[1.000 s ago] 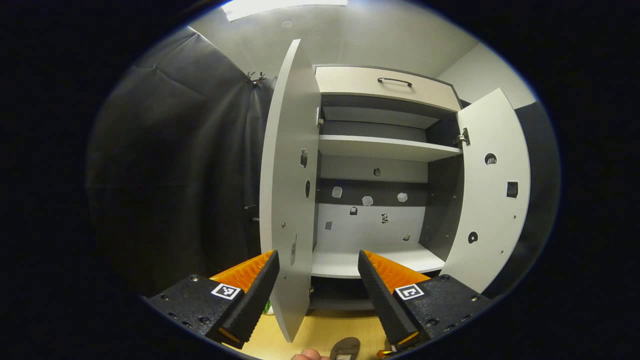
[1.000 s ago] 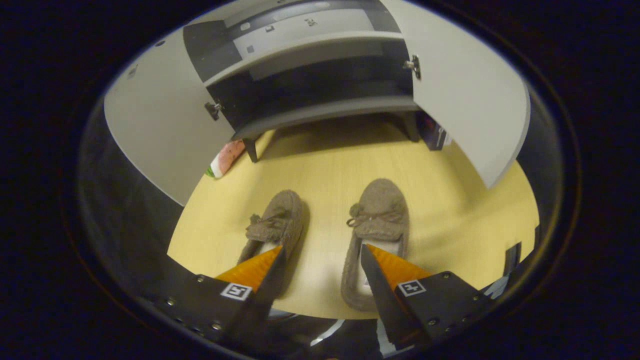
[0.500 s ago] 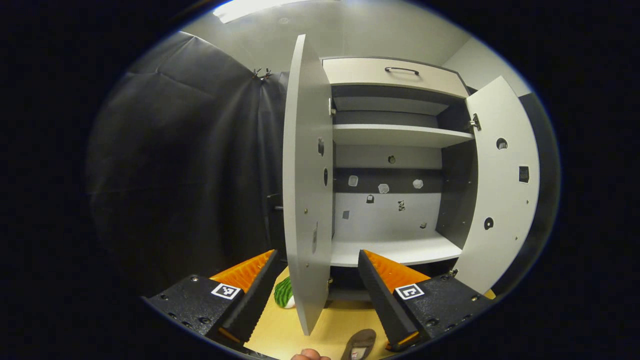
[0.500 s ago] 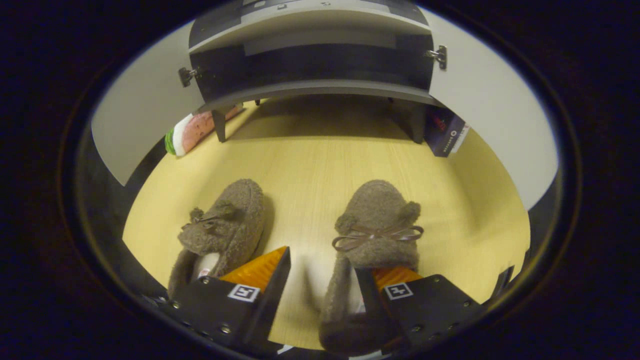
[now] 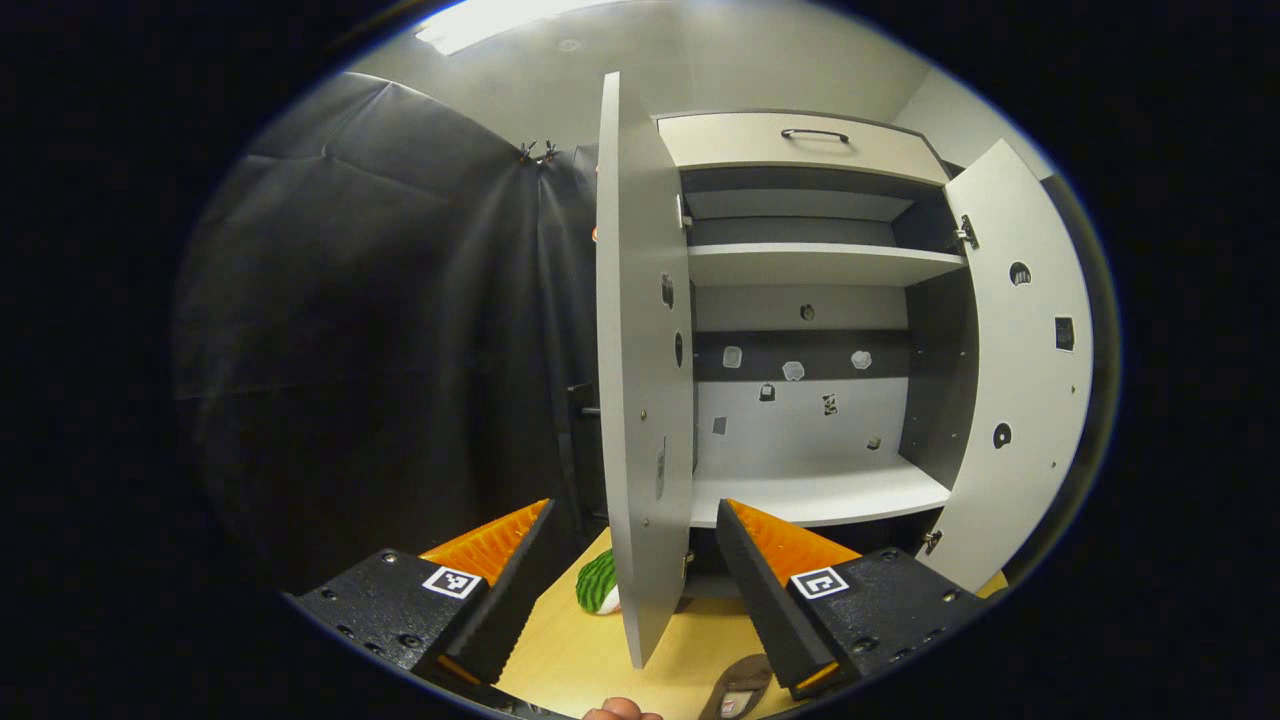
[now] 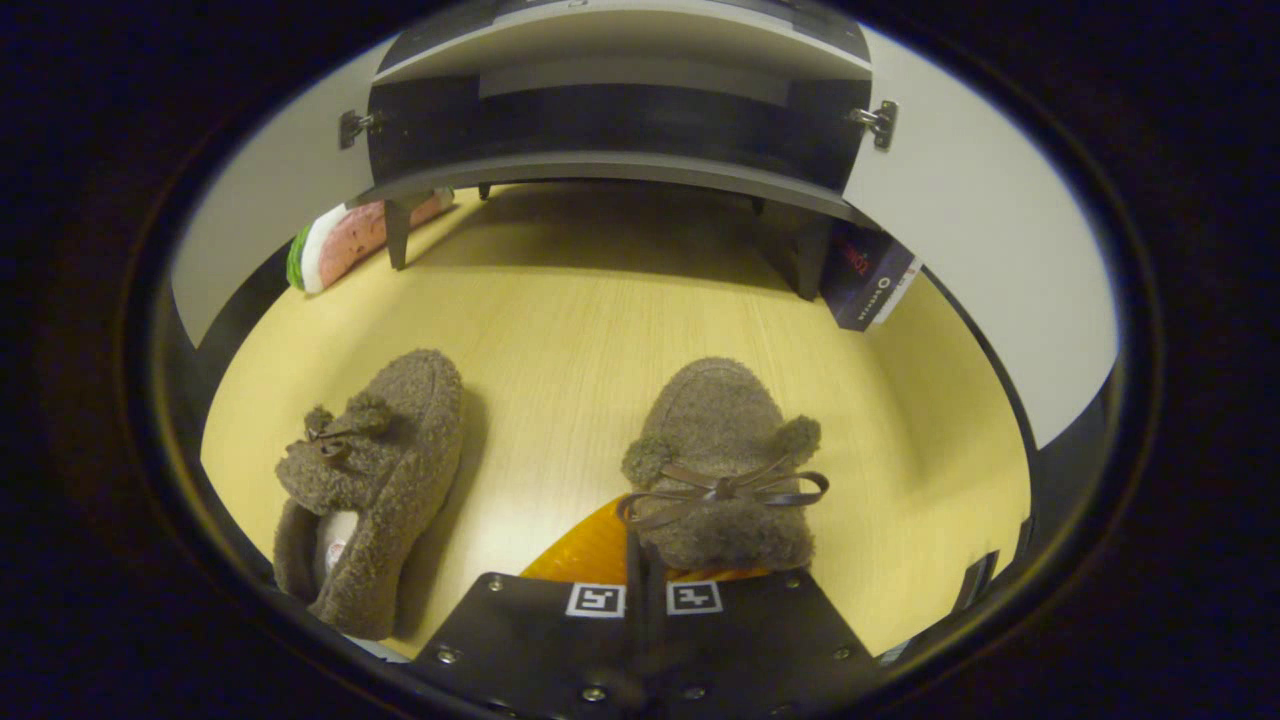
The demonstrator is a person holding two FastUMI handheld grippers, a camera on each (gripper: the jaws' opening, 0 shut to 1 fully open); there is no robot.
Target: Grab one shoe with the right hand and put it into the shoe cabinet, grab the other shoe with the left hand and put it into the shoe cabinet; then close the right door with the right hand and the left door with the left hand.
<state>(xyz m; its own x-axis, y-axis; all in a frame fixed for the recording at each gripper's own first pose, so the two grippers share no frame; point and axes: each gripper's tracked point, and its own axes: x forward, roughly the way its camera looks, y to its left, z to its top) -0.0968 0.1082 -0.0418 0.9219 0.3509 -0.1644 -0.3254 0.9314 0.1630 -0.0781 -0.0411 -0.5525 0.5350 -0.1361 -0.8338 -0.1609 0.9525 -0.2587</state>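
Two brown fuzzy slippers with bows lie on the yellow floor (image 6: 600, 300) before the shoe cabinet (image 6: 620, 165). In the right gripper view my right gripper (image 6: 640, 545) is shut on the inner side wall of the right-hand slipper (image 6: 725, 440), just behind its bow. The other slipper (image 6: 385, 440) lies to the left, untouched. In the left gripper view my left gripper (image 5: 635, 530) is open in the air, facing the edge of the open left door (image 5: 635, 350). The right door (image 5: 1020, 350) also stands open, and the lower shelf (image 5: 820, 495) is bare. A slipper's heel (image 5: 740, 685) peeks in below.
A watermelon-slice toy (image 6: 345, 240) lies by the cabinet's left leg, and is also seen as a green rind (image 5: 598, 580) behind the left door. A dark box (image 6: 865, 280) leans at the right leg. Black cloth hangs left of the cabinet. A fingertip (image 5: 620, 710) shows at the bottom.
My right gripper came down on the right-hand slipper and shut on its side wall. The left gripper drifted left, so the cabinet shifted right in its view.
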